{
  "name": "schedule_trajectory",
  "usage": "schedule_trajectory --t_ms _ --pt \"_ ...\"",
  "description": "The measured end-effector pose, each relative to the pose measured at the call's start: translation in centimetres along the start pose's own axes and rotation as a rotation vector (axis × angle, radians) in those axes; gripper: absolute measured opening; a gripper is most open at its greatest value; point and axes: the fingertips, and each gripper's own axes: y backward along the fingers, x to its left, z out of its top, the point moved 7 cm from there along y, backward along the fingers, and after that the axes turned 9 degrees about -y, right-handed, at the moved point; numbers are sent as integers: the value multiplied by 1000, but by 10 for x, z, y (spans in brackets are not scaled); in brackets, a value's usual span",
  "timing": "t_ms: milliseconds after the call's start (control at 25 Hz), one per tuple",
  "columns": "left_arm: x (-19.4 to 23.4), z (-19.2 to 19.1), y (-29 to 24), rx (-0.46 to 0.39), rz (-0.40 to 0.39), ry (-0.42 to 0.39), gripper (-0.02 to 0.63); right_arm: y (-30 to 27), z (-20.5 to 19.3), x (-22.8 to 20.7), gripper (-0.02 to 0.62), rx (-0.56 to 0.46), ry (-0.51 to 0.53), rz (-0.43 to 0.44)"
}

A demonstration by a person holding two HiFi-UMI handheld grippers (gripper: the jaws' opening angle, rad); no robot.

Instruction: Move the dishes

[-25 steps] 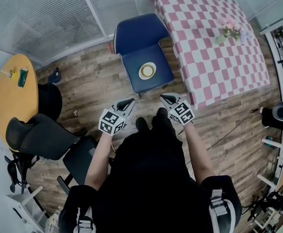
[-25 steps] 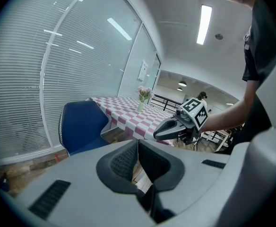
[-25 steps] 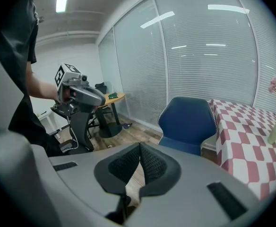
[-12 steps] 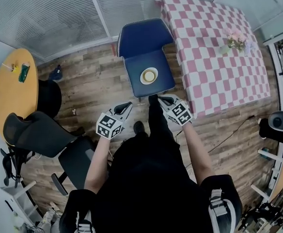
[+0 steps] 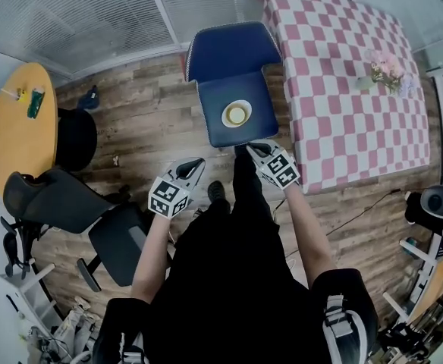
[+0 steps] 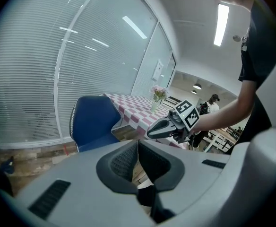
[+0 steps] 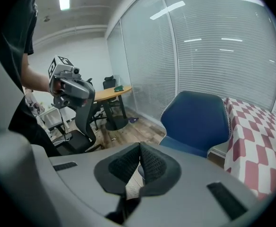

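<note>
A round white dish (image 5: pixel 237 114) with a yellowish centre lies near the middle of the seat of a blue chair (image 5: pixel 231 55). Nothing touches the dish, and no other dish shows on the seat. The chair stands on a wooden floor (image 5: pixel 142 131), with its back towards a glass wall hung with blinds (image 5: pixel 77 17). One side of the chair is just beside a table (image 5: pixel 343 120) covered with a pink-and-white checked cloth. A small vase of pink flowers (image 5: pixel 387 70) stands on the far part of the table, well apart from the dish.

The right gripper (image 5: pixel 253 149) points towards the front edge of the chair seat, near the dish but apart from it. Its jaws are pressed together with nothing between them, as the right gripper view shows. The left gripper (image 5: pixel 193 163) is over the floor, farther from the chair. Its jaws are likewise pressed together and empty in the left gripper view. Each gripper carries its cube of square markers, and a bare forearm leads back from each to the person in black clothing.

At the far left of the head view stand a round yellow table (image 5: pixel 17 139) bearing small items and two black office chairs (image 5: pixel 58 203).
</note>
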Motion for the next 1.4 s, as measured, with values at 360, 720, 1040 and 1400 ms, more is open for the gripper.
schedule_trajectory --t_ms 360,720,1040,1400 --pt "29 9 -38 11 28 10 25 -49 -26 -43 12 70 -13 35" --pt "54 -9 -74 54 21 45 25 -94 -41 -84 12 93 -58 31" --pt "78 -21 -99 60 43 51 25 -135 -54 -112 12 129 -71 36" --pt "100 -41 -127 73 50 87 25 -175 -67 -139 12 178 -66 40"
